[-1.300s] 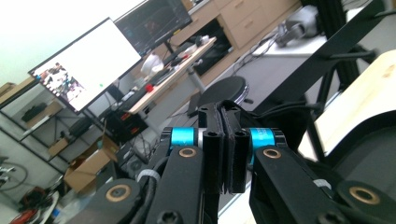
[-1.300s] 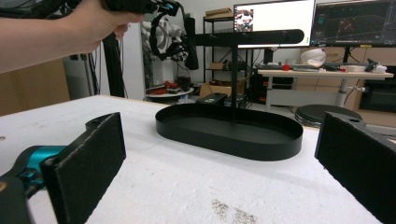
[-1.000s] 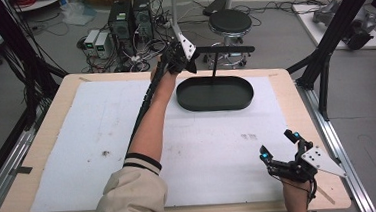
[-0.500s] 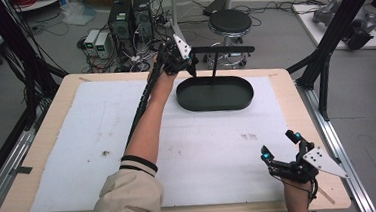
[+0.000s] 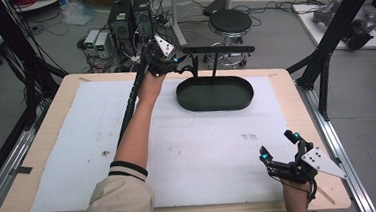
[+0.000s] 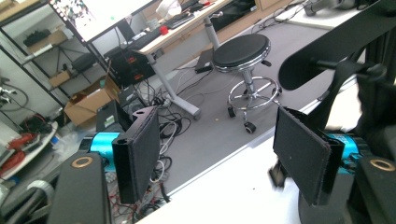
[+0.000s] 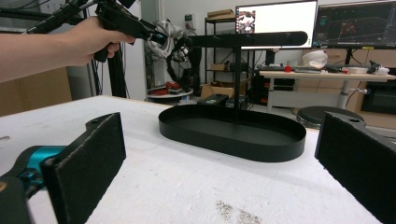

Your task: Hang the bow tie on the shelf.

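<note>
High view, top centre: left gripper (image 5: 185, 66), jaws wide, could knock the stand's (image 5: 214, 60) crossbar (image 5: 218, 49); right gripper (image 5: 279, 152) idles, jaws wide.

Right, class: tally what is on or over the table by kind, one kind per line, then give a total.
Handheld grippers: 2, left gripper and right gripper
Black oval tray with T-shaped stand: 1
White mat covering the table: 1
Total: 4

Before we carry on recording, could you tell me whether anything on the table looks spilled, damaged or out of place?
Nothing serious: the black oval tray sits upright and empty, and the white mat only carries a few small dark smudges.
</note>
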`<state>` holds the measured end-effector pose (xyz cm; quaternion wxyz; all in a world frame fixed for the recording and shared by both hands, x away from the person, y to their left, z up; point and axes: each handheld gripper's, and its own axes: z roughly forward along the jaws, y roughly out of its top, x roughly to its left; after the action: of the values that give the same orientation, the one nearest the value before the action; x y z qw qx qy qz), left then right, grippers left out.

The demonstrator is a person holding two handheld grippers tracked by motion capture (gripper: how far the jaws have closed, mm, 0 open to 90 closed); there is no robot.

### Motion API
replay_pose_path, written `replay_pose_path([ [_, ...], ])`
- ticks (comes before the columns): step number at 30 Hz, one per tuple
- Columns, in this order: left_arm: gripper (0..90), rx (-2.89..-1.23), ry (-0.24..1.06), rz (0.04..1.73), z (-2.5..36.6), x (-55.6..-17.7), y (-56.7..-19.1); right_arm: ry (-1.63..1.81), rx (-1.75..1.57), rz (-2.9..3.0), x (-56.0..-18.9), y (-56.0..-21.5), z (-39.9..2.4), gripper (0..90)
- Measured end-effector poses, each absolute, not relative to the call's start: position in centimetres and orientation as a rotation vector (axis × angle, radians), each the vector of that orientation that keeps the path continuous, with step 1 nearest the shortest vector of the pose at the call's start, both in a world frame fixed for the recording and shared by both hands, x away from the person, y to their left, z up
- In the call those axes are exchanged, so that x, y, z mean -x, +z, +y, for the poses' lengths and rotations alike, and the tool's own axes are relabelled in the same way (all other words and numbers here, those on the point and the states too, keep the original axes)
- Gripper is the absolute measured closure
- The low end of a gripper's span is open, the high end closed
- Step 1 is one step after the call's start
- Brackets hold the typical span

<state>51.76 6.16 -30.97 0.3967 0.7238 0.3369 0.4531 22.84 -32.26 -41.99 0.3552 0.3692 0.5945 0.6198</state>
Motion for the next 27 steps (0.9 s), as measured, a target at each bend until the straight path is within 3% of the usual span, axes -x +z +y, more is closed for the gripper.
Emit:
replay_pose_path([
  [14, 6.7, -1.656, 0.930, 0.853, 12.9, -46.6, -30.7, 1.602, -0.955, 1.540, -22.9, -42.0, -32.1, 0.8],
  [27, 1.7, -1.503, 0.839, 0.812, 21.3, -36.3, -31.0, 1.608, -0.999, 1.537, -23.0, -42.2, -31.8, 0.8],
])
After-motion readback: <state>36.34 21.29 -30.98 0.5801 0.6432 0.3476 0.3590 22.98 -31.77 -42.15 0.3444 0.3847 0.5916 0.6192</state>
